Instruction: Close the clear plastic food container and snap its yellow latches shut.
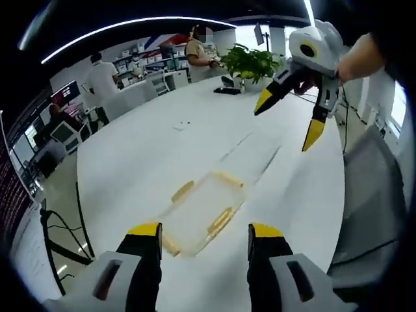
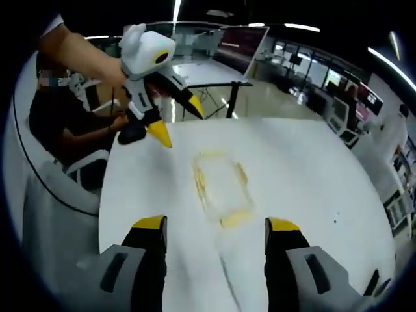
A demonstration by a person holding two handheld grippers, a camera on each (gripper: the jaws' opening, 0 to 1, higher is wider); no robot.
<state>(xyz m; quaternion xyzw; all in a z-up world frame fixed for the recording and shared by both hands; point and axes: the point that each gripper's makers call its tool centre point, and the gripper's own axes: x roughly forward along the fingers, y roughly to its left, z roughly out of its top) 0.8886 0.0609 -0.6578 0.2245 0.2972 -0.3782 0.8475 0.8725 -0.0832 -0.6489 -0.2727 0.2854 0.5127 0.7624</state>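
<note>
**Claws poised, lid not yet closed**

Left claw (image 1: 205, 235) stands open in the left gripper view, just short of the clear container (image 1: 200, 211) on the white surface (image 1: 130, 162); its lid (image 1: 250, 156) seems to lie flat beyond.

Right gripper view: right claw (image 2: 215, 229) open, empty, container (image 2: 221, 185) ahead. Next, probably: lift the lid over.
</note>
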